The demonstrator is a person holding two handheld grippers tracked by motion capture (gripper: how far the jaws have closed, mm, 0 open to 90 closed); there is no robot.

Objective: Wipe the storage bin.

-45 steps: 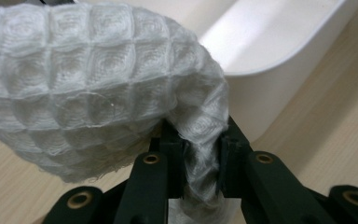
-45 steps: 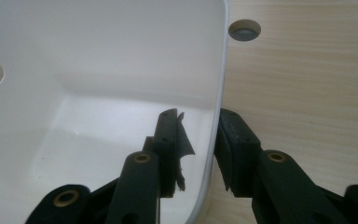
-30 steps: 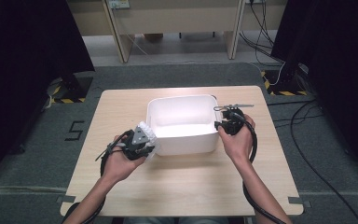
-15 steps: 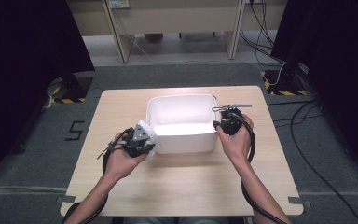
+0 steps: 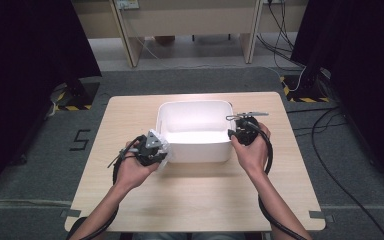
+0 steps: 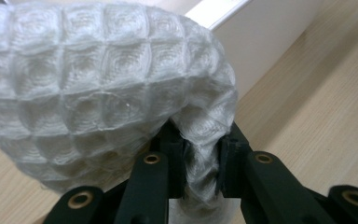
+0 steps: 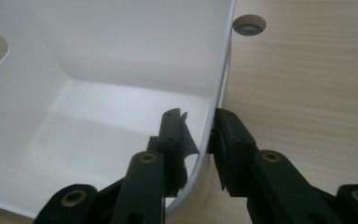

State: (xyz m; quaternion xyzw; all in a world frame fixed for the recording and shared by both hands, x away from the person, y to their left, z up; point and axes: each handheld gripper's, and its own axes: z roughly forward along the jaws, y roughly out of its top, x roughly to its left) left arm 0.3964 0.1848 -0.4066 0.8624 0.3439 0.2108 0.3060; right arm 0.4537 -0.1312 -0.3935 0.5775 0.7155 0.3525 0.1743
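We note the wooden table [image 5: 195, 200], with the white tub [image 5: 195, 131] at its centre. Right gripper [image 7: 198, 135]: jaws straddle the tub's right wall, clamped on it. Left gripper [image 6: 200, 161]: pinching a white waffle-weave cloth [image 6: 98, 93] just beside the tub's near-left corner.

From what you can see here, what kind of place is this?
Probably a lab or recording workspace: a lone wooden table on grey carpet marked with tape, black curtains at both sides, and loose cables across the floor.
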